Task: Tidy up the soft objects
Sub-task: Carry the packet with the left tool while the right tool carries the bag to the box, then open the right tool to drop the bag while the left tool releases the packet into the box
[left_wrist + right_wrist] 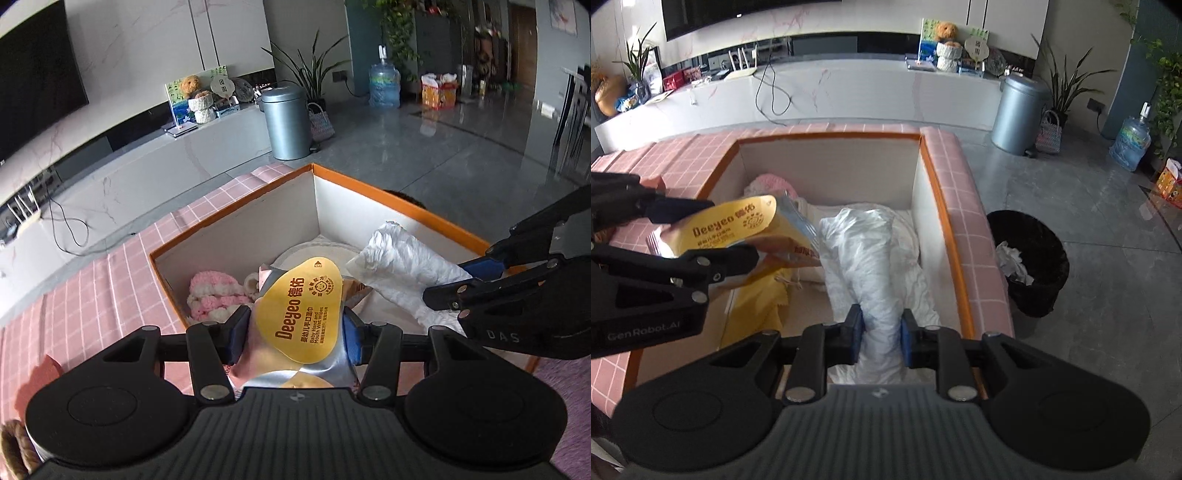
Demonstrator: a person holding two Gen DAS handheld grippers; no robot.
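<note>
My left gripper point(295, 334) is shut on a pack of Deeyeo baby wipes point(301, 306) with a yellow lid, held over the open orange-rimmed box point(229, 206). It also shows in the right wrist view point(735, 225), at the box's left side. My right gripper point(881, 338) is shut on a rolled white diaper point(866, 266), held inside the box; the diaper also shows in the left wrist view point(402, 266). A pink and white knitted item point(216, 293) lies in the box's far left corner. A yellow cloth point(757, 306) and white fabric point(912, 236) lie on the box floor.
The box sits on a pink checked tablecloth point(110, 280). A black waste bin point(1030, 258) with paper stands on the floor to the right. A grey metal bin point(1015, 110), a water jug point(1130, 144) and a long white TV console point(831, 88) stand beyond.
</note>
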